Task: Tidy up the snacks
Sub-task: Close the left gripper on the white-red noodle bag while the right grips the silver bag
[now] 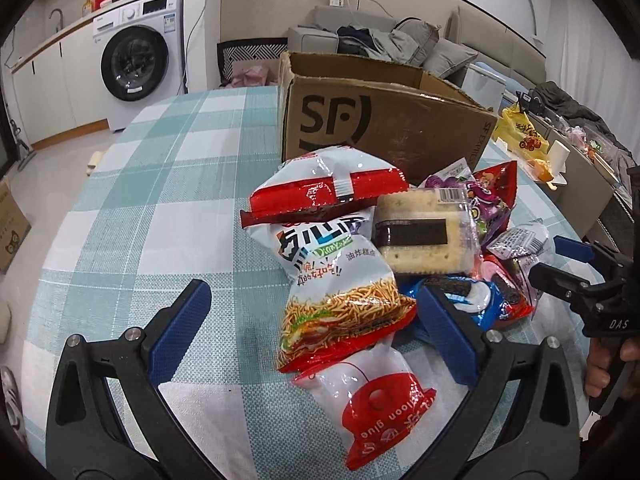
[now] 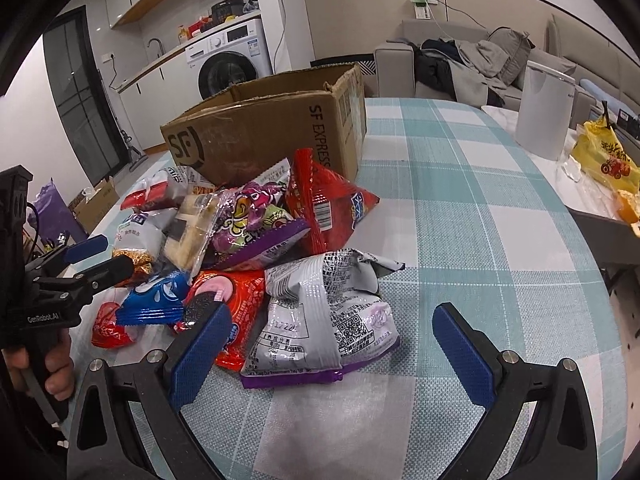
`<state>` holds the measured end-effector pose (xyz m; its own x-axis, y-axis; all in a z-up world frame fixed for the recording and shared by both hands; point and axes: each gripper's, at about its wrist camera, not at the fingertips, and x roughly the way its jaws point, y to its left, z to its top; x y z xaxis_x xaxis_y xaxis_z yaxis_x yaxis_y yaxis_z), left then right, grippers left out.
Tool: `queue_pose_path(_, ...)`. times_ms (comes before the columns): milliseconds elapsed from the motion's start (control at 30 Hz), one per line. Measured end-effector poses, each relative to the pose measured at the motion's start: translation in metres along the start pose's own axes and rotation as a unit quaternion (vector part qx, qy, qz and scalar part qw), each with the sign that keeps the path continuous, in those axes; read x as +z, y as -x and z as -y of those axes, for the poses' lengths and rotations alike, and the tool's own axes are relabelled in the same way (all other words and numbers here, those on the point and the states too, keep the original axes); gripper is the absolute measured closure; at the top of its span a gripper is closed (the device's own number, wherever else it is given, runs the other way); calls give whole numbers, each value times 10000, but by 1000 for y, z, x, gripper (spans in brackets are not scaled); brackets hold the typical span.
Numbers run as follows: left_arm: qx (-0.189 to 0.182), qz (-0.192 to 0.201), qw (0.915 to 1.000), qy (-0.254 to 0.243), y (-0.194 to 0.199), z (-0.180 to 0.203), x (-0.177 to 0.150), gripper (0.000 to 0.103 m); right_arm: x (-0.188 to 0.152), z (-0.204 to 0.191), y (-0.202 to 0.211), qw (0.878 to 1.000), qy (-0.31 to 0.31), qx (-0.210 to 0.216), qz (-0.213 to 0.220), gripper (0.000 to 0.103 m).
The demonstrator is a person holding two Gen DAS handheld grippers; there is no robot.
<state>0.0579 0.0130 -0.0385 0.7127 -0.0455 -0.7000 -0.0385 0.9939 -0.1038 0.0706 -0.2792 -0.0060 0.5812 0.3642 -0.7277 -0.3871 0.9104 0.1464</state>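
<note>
Left gripper (image 1: 312, 330): jaws wide apart, straddling the near end of the noodle snack bag (image 1: 340, 276), not closed on it.
Right gripper (image 2: 332, 354): jaws spread wide around the silver-and-purple bag (image 2: 326, 322), gripping nothing.
Snack pile: heaped on the checked tablecloth (image 1: 160, 184), just near of the box; cracker pack (image 1: 424, 234) lies right of the noodle bag, blue cookie pack (image 2: 158, 300) at the near left.
Cardboard box (image 1: 380, 120): open-topped, at the far side, touching the pile.

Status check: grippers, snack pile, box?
Left gripper open, straddling noodle-snack bag. Right gripper open over silver bag. Snacks piled against cardboard box; none gripped.
</note>
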Motion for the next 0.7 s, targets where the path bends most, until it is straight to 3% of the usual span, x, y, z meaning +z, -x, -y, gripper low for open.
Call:
queue_pose_path(467, -116, -377, 9992, 35, -34, -6, 15, 1, 6, -6, -12, 9999, 73, 51, -130, 3)
queue_pose_path(700, -159, -424, 9989, 122, -41, -12, 17, 4, 6, -3, -14, 9997, -10, 132, -197, 14)
